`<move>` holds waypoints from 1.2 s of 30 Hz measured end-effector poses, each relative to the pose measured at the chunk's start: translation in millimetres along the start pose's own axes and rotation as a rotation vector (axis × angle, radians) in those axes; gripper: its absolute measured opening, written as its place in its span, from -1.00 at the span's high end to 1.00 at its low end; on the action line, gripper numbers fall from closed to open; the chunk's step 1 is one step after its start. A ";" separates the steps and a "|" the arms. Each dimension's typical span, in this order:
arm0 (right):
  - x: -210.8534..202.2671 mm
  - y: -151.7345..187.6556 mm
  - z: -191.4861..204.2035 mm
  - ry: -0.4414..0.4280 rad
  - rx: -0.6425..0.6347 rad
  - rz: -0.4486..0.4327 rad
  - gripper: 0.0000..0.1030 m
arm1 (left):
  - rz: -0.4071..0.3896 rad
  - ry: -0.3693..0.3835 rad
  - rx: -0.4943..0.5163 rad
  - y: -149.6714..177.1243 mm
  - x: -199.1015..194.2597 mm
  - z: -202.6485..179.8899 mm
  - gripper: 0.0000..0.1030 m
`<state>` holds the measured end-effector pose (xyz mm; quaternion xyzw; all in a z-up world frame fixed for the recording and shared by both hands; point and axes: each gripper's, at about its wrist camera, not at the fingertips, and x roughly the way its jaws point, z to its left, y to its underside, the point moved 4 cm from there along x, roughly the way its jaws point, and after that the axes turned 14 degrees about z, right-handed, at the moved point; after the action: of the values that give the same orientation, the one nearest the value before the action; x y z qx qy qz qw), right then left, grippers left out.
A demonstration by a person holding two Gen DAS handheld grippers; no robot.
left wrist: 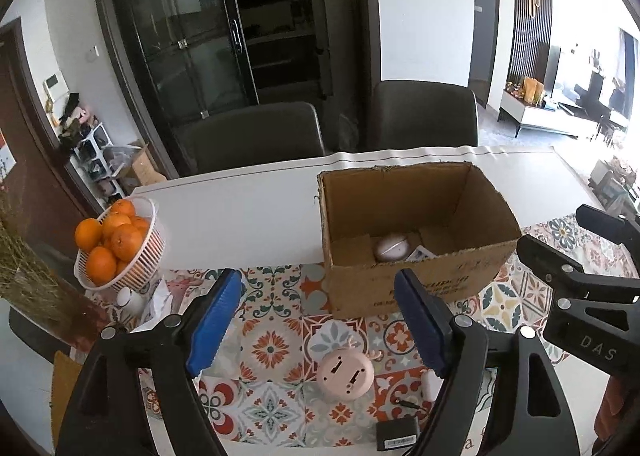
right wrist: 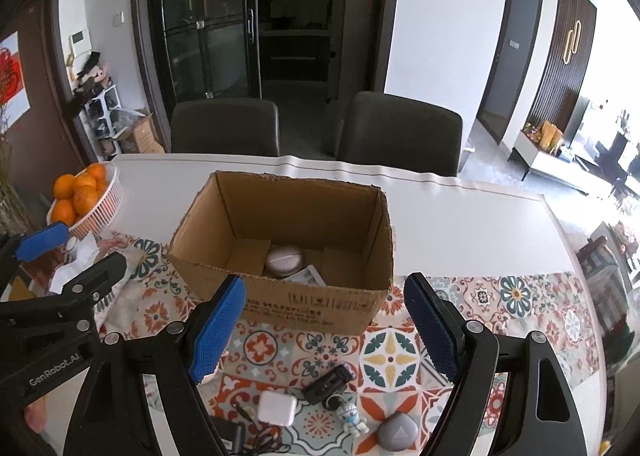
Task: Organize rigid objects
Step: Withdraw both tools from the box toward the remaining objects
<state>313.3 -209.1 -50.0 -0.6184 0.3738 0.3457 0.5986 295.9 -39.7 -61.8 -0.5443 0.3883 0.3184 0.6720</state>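
Barely begun — one round white gadget (right wrist: 284, 261) is sitting in the cardboard box (right wrist: 304, 302); both grippers' fingers (left wrist: 420, 322) (right wrist: 218, 326) are gaping empty, pink gadget (left wrist: 345, 374), white charger (right wrist: 277, 408) and grey pebble-shaped device (right wrist: 398, 432) waiting beneath them.

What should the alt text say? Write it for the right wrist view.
An open right gripper hovers over a patterned tablecloth, facing an open cardboard box holding a round white gadget. Below it lie a white charger, a small astronaut figure and a grey pebble-shaped device; oranges in a basket sit far left.
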 end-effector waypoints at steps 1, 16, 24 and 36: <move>0.0 3.3 0.0 -0.001 0.004 -0.004 -0.60 | -0.002 0.000 -0.002 3.4 0.0 0.0 -0.54; 10.3 43.3 5.9 -0.023 0.034 -0.039 -0.60 | 0.028 0.045 -0.029 49.9 17.6 0.0 -0.55; 24.0 69.0 17.5 -0.055 0.038 -0.024 -0.59 | 0.025 0.050 0.009 72.7 27.7 2.5 -0.55; 63.5 108.9 31.1 -0.087 0.055 0.083 -0.59 | 0.111 0.075 0.071 103.0 62.8 -2.0 -0.55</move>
<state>249.1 -181.5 -159.4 -0.5702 0.3820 0.3862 0.6163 239.0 -20.3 -166.5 -0.5093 0.4538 0.3207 0.6571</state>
